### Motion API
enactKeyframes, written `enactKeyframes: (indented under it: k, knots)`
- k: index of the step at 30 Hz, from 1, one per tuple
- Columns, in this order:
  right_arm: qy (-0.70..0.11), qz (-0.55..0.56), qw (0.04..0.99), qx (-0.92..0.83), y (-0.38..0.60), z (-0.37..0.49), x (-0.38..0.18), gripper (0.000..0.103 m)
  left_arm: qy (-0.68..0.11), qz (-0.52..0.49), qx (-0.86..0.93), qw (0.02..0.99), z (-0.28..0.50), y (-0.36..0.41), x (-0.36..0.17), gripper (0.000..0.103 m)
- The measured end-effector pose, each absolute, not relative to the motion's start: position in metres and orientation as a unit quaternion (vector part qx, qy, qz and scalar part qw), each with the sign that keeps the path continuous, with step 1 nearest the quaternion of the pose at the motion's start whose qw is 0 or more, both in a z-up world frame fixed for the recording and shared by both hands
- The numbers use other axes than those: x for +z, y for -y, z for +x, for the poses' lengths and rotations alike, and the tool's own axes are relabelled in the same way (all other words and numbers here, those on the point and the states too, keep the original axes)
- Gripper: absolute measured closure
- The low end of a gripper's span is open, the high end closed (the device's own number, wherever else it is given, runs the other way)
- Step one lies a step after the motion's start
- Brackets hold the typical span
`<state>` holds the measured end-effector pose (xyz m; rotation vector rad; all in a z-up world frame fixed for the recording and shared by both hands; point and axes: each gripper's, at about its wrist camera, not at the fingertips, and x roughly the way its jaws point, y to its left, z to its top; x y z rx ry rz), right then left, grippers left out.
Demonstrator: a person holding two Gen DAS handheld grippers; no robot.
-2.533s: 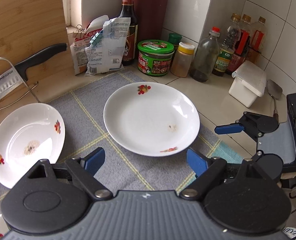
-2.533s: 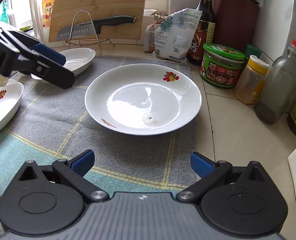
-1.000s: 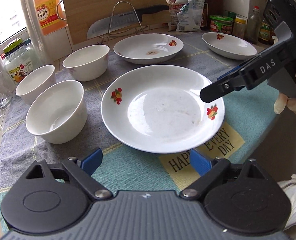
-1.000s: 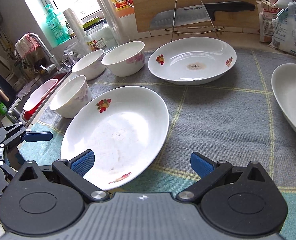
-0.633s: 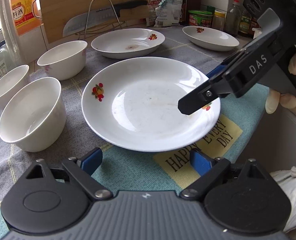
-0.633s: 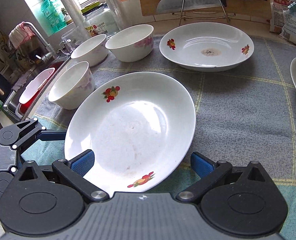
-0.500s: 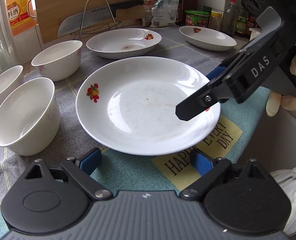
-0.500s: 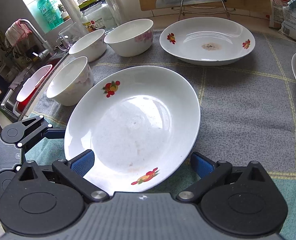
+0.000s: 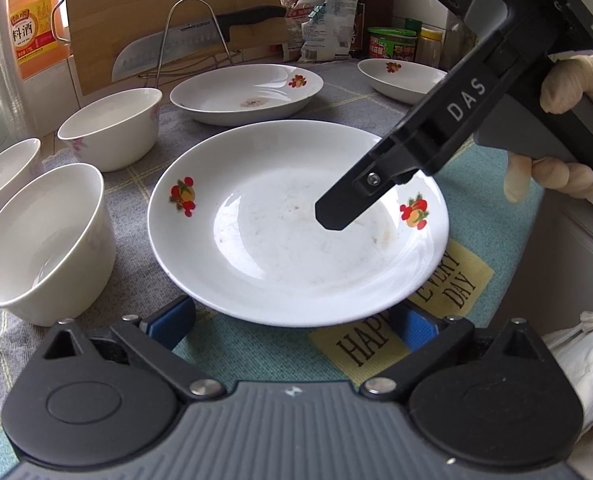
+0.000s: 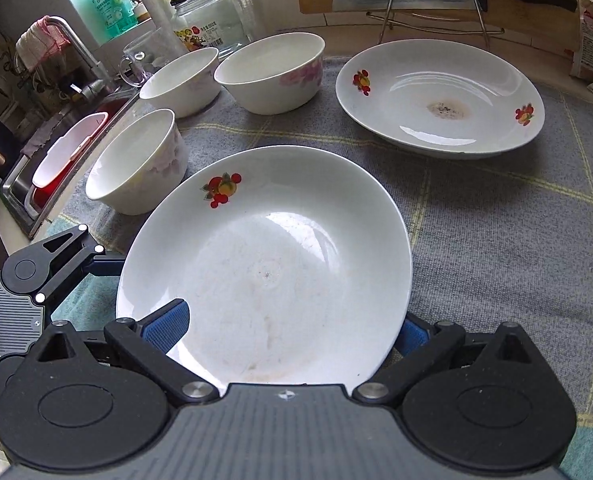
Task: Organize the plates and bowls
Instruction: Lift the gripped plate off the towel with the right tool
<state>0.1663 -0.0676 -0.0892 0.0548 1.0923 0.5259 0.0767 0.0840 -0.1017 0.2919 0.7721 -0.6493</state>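
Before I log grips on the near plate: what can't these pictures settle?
- Left wrist view: near plate rim hides the left gripper pads; jaws opening, contact unclear.
- Right wrist view: right gripper pad on the right sits behind the rim.
- Right wrist view: third plate cut off.

Soft window daylight, plate [image 9: 296,240] glare, fisheye warping

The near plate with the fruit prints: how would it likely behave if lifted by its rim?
The near plate looks like glazed ceramic, so probably rigid, breakable if dropped. Its glossy surface may slip between pads. Wide and shallow, it would likely tilt when held at one edge.
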Motion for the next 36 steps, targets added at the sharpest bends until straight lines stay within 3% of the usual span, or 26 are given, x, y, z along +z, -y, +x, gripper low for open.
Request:
enactKeyframes:
  k: [36]
  knots:
    - [-0.563, 0.007, 0.751, 0.345, 0.065, 0.238, -0.088, 0.000, -0.358, 0.150, -0.321, 0.864, 0.081, -0.087, -0.101, 0.001]
